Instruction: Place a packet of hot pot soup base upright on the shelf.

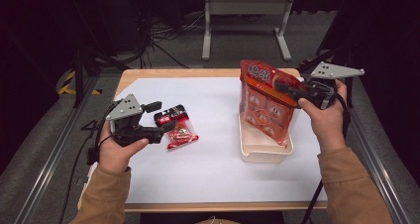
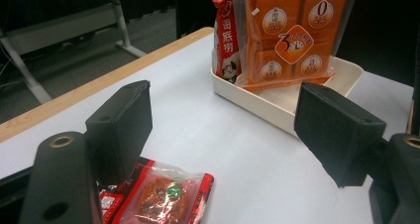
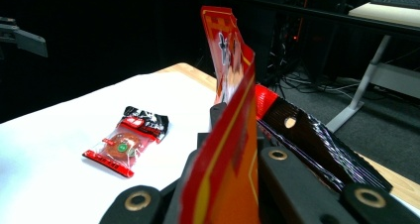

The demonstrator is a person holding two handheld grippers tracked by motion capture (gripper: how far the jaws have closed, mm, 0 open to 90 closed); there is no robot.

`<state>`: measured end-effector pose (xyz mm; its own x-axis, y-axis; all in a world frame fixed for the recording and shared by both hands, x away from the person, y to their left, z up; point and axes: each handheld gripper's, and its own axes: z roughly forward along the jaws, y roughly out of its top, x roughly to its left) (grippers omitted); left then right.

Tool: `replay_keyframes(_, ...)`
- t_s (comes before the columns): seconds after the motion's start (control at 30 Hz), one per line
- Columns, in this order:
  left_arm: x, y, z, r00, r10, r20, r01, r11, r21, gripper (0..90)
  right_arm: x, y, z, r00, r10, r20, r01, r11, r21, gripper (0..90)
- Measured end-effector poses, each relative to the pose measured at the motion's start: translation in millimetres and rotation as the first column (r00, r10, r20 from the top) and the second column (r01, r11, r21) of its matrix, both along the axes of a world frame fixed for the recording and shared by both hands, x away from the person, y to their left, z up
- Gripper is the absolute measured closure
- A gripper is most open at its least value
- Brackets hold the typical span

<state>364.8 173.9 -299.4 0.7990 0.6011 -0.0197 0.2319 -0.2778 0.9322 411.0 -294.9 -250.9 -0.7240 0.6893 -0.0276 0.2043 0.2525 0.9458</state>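
counter (image 1: 208,174): white sheet bare toward its near edge | tray (image 1: 262,152): landmark, near counter's right edge | orange bag (image 1: 265,102): upright, bottom in tray, top edge pinched by right gripper (image 1: 287,88) | small red packet (image 1: 177,126): flat, well left of tray (left gripper (image 1: 161,117) wide around it, not pressing)

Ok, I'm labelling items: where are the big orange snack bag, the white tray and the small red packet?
Big orange plastic snack bag (image 1: 263,107), high view, its front panel.
White rectangular plastic tray (image 1: 262,154), high view, its near wall.
Small red clear-window packet (image 1: 179,131), high view, its middle.
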Motion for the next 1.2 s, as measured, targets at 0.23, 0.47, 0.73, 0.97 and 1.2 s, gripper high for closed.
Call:
replay_keyframes(0.23, 0.7, -1.1, -1.1, 1.0, -0.002, -0.009, 0.002, 1.0, 0.007, 23.5, 0.0, -5.1, -9.0, 0.9999, -0.008, -0.009, 0.008, 1.0, 0.007, 89.9)
replay_keyframes(0.47, 1.9, -1.5, -2.7, 0.9999, -0.002, -0.016, 0.002, 1.0, 0.008, 23.4, -0.5, -8.4, -17.2, 0.9999, -0.009, -0.011, 0.009, 1.0, 0.024, 89.8)
replay_keyframes(0.73, 2.4, -2.1, -3.3, 0.9999, -0.004, -0.013, 0.004, 0.9999, 0.011, 23.4, -2.0, -11.0, -22.9, 0.9997, -0.007, -0.025, 0.008, 1.0, 0.021, 89.8)
replay_keyframes(0.97, 2.3, -2.3, -3.7, 0.9998, -0.003, -0.019, 0.003, 1.0, 0.009, 23.3, -0.1, -10.7, -29.3, 0.9978, -0.007, -0.065, 0.006, 1.0, -0.011, 89.8)
replay_keyframes(1.2, 2.9, -1.5, -3.9, 0.9998, -0.003, -0.018, 0.003, 0.9999, 0.011, 23.3, 2.3, -7.8, -39.6, 0.9949, -0.007, -0.1, 0.004, 1.0, -0.027, 89.8)
